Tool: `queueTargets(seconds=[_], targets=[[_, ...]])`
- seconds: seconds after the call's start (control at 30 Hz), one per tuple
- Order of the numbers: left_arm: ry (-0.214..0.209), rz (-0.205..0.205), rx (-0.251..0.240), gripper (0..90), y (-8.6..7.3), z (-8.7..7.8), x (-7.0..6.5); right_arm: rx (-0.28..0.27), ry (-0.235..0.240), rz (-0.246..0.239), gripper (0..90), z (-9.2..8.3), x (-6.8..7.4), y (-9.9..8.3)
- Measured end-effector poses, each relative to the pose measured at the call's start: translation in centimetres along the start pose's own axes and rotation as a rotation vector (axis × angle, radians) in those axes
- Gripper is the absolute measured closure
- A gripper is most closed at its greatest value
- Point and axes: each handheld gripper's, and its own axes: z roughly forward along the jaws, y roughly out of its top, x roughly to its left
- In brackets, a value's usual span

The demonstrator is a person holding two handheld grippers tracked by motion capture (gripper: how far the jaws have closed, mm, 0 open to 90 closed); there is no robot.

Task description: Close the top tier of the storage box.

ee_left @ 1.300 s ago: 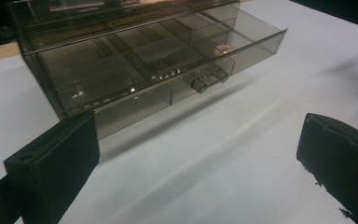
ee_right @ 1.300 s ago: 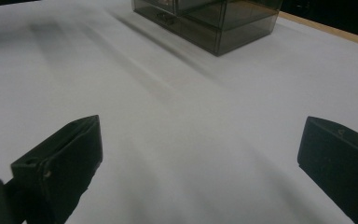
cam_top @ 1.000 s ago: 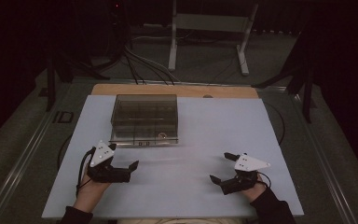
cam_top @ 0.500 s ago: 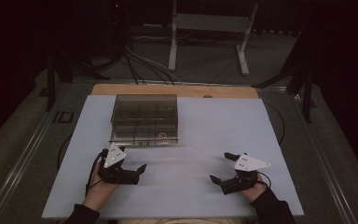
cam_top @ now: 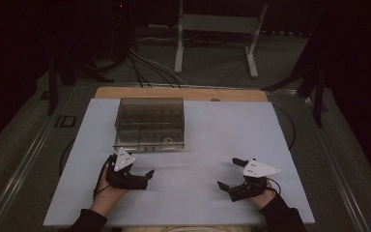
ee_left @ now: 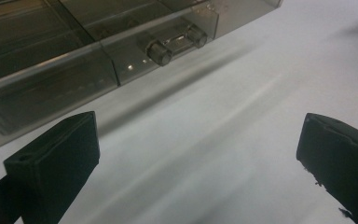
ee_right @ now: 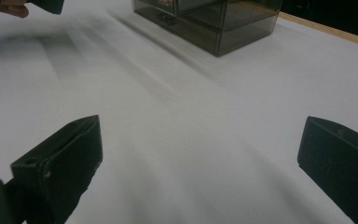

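Observation:
A smoky transparent box [cam_top: 149,124] with small drawers stands at the back left of the white board [cam_top: 232,130]. My left gripper [cam_top: 131,170] rests on the board just in front of the box, open, with nothing between its jaws. In the left gripper view the left gripper [ee_left: 196,156] faces the box's front drawer [ee_left: 121,60] and its two round knobs [ee_left: 159,52]. My right gripper [cam_top: 229,174] lies at the front right, open and empty. In the right gripper view the right gripper [ee_right: 196,158] looks across bare board at the box [ee_right: 214,21].
A wooden strip [cam_top: 183,93] runs along the board's far edge. Cables [cam_top: 149,67] and a metal stand [cam_top: 217,29] sit on the dark floor behind the table. The other hand [ee_right: 9,8] shows at the top left of the right gripper view.
My left gripper has slid a little to the right along the front of the box. The right gripper has stayed where it was.

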Motion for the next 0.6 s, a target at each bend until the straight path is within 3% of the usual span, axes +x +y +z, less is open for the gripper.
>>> queueTargets(seconds=[0.1,0.33,0.6], targets=[[-0.001,-0.003,-0.007,2.6,0.16,-0.04,0.13,0.000,0.001,0.002,0.0,0.02,-0.01,-0.01],[0.034,0.045,-0.057,19.1,0.35,-0.34,0.10,0.000,0.002,0.003,0.0,0.02,-0.01,-0.01],[0.053,0.039,-0.062,26.8,0.44,-0.33,0.41,0.000,0.002,0.003,0.0,0.03,-0.01,-0.02]])
